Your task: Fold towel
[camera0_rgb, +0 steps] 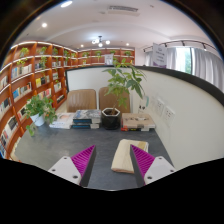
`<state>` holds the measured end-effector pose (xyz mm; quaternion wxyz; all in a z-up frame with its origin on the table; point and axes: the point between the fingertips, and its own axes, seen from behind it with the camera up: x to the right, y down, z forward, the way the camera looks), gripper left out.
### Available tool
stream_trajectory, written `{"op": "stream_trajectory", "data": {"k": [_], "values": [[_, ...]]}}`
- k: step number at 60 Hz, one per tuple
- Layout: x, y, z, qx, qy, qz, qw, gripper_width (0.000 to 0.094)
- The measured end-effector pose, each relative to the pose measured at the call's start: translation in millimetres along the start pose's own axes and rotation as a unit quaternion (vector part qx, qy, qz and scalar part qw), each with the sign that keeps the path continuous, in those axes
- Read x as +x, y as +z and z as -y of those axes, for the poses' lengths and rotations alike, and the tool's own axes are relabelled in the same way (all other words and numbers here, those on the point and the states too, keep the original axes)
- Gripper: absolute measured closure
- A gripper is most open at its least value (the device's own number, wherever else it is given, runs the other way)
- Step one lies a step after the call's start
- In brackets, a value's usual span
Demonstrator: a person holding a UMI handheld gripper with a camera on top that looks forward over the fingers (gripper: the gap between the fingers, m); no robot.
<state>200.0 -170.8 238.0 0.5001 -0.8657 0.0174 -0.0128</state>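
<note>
A cream towel (124,155) lies folded in a narrow oblong on the grey table (60,145), just ahead of the fingers and close against the right finger. My gripper (112,162) is open, its magenta pads (84,158) spread wide. Nothing is held between them. The right pad (142,160) overlaps the towel's near right edge in the view; I cannot tell if it touches.
At the table's far edge stand potted plants (40,107) (124,80), stacked books (75,120), a dark pot (111,118) and two chairs (82,99). Bookshelves (30,75) line the left wall. A white partition (190,115) runs along the right.
</note>
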Motion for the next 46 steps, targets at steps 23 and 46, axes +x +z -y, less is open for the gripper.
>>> {"op": "stream_trajectory", "data": {"k": [23, 46], "values": [[-82.6, -74.4, -22.2, 0.021, 0.006, 0.013, 1.000, 0.0272], [-100.9, -88.4, -44.4, 0.002, -0.003, 0.008, 1.000, 0.0273]]}}
